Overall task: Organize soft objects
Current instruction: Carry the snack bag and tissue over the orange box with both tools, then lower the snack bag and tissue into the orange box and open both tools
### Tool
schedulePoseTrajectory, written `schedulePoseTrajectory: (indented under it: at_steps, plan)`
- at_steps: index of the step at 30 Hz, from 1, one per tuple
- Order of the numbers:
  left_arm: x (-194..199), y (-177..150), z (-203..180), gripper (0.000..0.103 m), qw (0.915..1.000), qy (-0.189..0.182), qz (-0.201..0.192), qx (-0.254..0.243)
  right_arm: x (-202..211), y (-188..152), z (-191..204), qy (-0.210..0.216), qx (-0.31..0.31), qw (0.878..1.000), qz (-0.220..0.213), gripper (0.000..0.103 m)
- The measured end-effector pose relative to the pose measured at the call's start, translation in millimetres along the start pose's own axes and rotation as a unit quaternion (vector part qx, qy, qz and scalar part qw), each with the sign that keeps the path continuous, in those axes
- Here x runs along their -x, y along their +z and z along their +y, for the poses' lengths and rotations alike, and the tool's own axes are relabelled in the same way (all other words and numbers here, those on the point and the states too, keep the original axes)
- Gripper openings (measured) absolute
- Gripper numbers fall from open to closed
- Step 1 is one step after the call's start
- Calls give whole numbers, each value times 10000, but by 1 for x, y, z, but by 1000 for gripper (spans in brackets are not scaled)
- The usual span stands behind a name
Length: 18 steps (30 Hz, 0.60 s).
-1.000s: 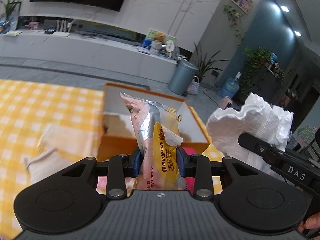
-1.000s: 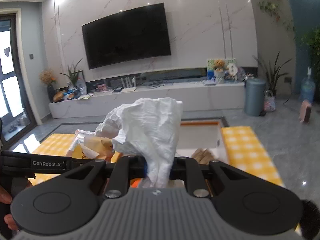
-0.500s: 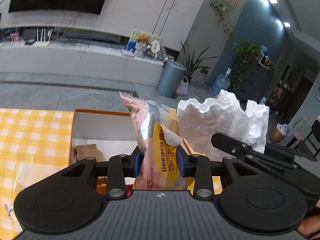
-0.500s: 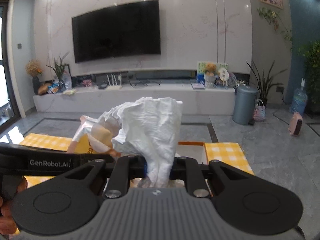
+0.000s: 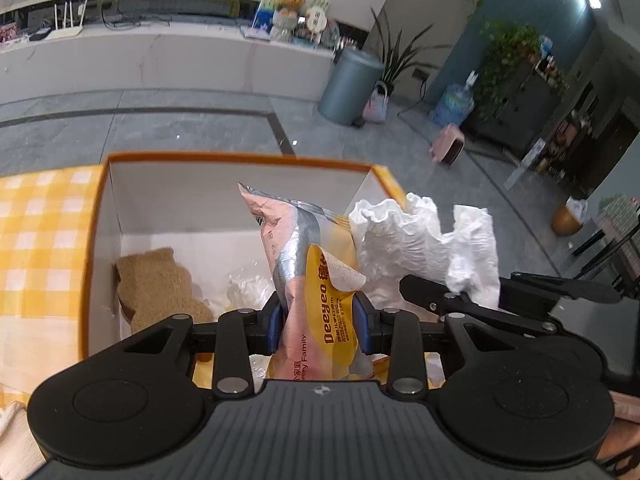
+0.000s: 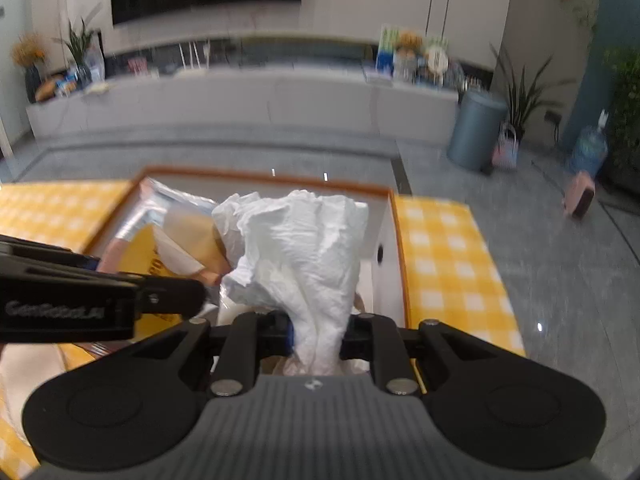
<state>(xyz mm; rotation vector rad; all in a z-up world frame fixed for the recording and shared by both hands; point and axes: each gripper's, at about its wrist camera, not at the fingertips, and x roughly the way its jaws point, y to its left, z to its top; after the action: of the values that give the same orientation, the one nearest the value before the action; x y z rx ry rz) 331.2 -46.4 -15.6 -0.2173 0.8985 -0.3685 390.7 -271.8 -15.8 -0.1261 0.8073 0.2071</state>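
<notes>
My left gripper [image 5: 318, 322] is shut on a pink and yellow tissue pack [image 5: 308, 280] and holds it upright over the orange-rimmed white box [image 5: 240, 158]. My right gripper [image 6: 318, 332] is shut on a crumpled white tissue [image 6: 296, 248], also held over the box [image 6: 384, 248]. The two grippers are side by side; the tissue shows in the left wrist view [image 5: 420, 244], the pack in the right wrist view [image 6: 176, 236]. A brown cloth [image 5: 156, 284] and a clear plastic item [image 5: 248, 288] lie inside the box.
The box sits on a table with a yellow checked cloth [image 5: 32, 240] [image 6: 444, 256]. Beyond the table's far edge is grey floor with a grey bin [image 5: 350, 88] and a white TV bench [image 6: 240, 100].
Both grippers have moved forward and tilted down over the box, each keeping its load. The box interior now fills the middle of both views.
</notes>
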Motion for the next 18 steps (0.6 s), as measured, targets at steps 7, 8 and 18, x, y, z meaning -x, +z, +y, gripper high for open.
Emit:
schedulePoseTrajectory:
  at_steps: [7, 8, 18]
  plan:
    - [-6, 7, 3, 40, 9999, -51, 26, 98, -37, -1, -2, -206, 71, 9982, 552, 24]
    - [-6, 8, 2, 40, 10000, -33, -15, 87, -40, 0, -3, -219, 70, 9980, 590, 25]
    - [-17, 4, -12, 40, 9979, 522, -1, -374, -14, -8, 9, -281, 473, 9978, 366, 50]
